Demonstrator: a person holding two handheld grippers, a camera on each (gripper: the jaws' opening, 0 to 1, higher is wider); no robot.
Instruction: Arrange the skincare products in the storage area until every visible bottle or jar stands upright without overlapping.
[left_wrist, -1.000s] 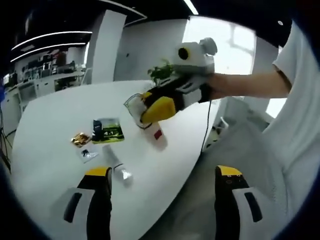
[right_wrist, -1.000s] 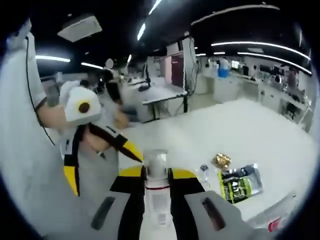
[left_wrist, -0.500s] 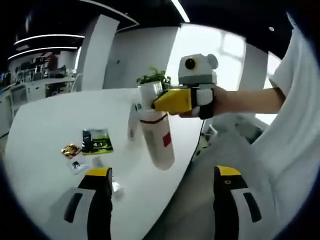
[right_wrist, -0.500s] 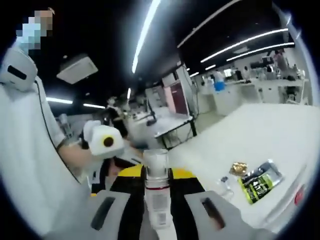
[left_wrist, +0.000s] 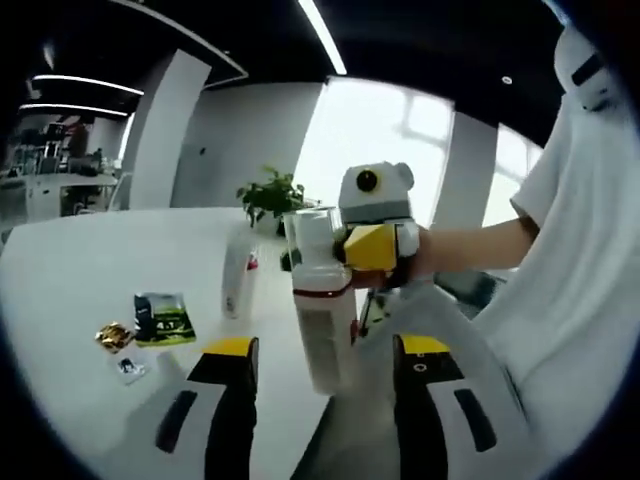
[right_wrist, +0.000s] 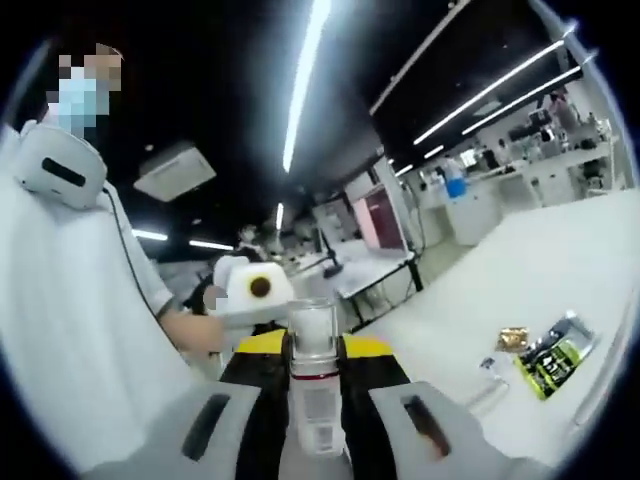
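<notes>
**Here: white bottle held aloft at the bench edge**

The white bottle (left_wrist: 322, 320) is gripped upright near its clear cap by the right tool (left_wrist: 372, 247), above the edge of the white bench (left_wrist: 90, 270). In the right gripper view, the bottle (right_wrist: 314, 400) is clenched between the right tool (right_wrist: 314, 375) jaws. The left tool (left_wrist: 322, 355) is held released, jaws flanking the bottle's base without touching. Beyond the bottle, a white tube (left_wrist: 236, 282) is stood on the bench; farther off lie a green sachet (left_wrist: 163, 317) and a gold packet (left_wrist: 113, 336).
</notes>
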